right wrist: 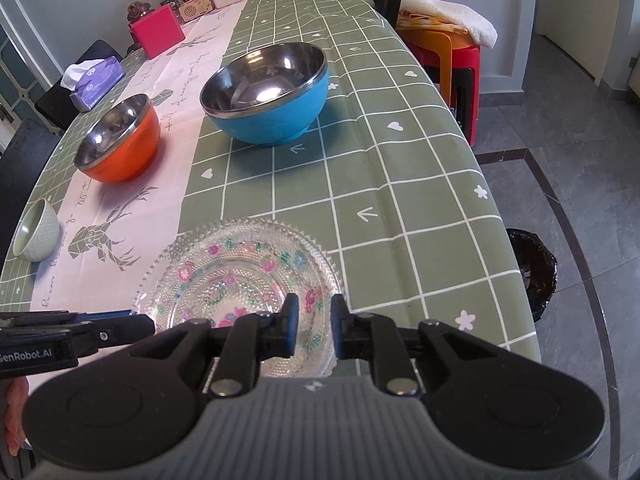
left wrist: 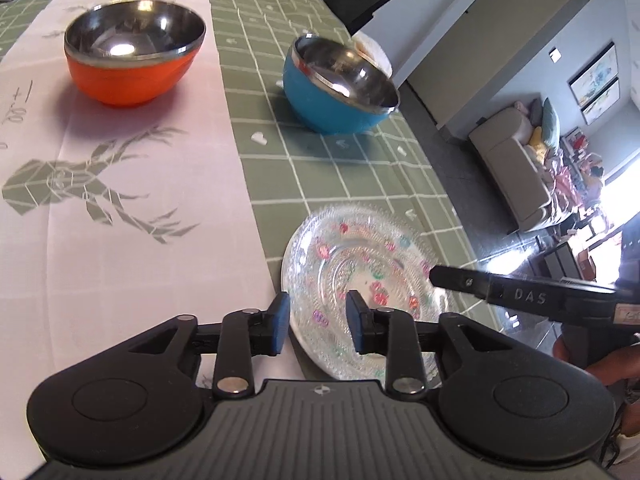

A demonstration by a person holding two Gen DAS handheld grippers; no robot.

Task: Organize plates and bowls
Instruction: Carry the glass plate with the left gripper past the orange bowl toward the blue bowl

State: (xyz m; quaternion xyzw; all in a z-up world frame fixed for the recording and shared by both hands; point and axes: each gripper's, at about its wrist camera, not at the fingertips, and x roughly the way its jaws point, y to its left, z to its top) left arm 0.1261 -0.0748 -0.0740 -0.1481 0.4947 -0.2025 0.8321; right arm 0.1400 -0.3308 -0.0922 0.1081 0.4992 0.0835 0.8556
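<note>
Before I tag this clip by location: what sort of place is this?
Probably a home dining area: a clothed dining table with bowls, a sofa in the adjoining room, and framed pictures on the wall.

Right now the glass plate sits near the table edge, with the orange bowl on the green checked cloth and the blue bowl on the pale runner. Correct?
Not quite: the bowls are swapped. The right wrist view shows the orange bowl on the pale runner and the blue bowl on the green checked cloth. The glass plate does sit near the edge.
</note>
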